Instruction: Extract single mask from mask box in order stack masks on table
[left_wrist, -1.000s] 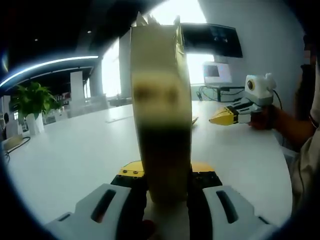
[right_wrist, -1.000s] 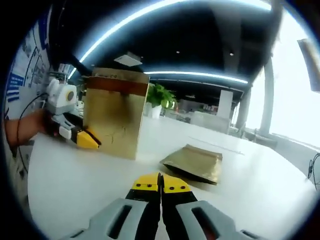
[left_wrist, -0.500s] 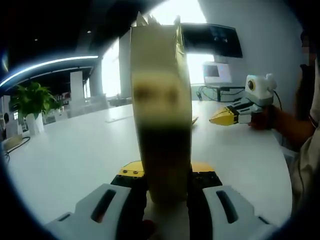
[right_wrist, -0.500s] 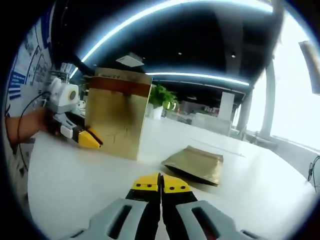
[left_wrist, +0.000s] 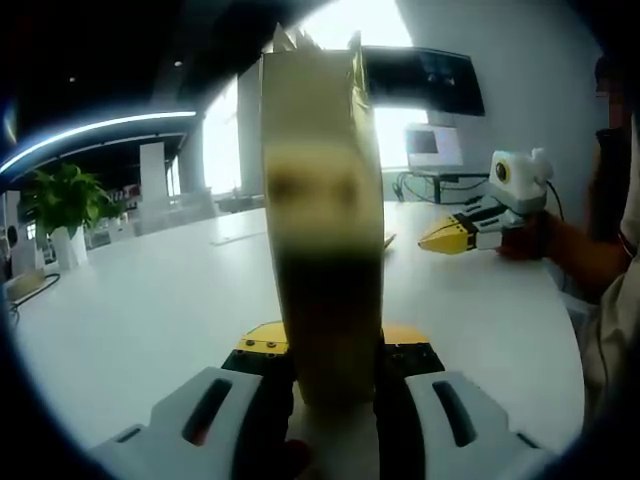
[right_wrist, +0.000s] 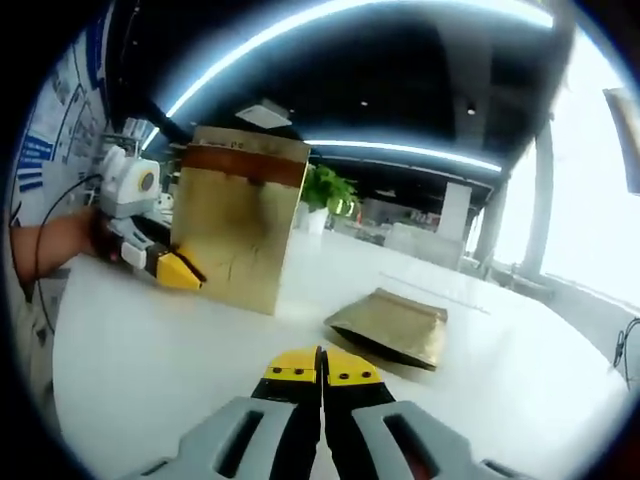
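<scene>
Gripping the tall gold cardboard mask box (left_wrist: 322, 240) from both sides, the left claw (left_wrist: 330, 375) holds it upright on the white table (left_wrist: 150, 300), so the box's narrow edge rises straight ahead between the two jaws in the left gripper view. In the right gripper view the same box stands at the far left with that claw's yellow tip against its lower side.

Nearer in the right gripper view, the right claw (right_wrist: 321, 368) has its yellow-tipped jaws pressed together with nothing between them, low over bare table. Beyond it, between that claw and the box but well apart from the box, lies a flat gold foil mask packet (right_wrist: 392, 326). It looks like a single packet, though the curved view leaves open whether a second one sits beneath it.

Judging from this, at least one mask is out and laid down as the start of the stack. The box's open top shows pale edges that may be more packets; the blur makes that unsure. What remains appears to be reaching into the box with the closed right claw, drawing out the next packet and setting it squarely on the one already lying there.

Farther off are a green potted plant (left_wrist: 62, 205) and a monitor (left_wrist: 432, 145).
</scene>
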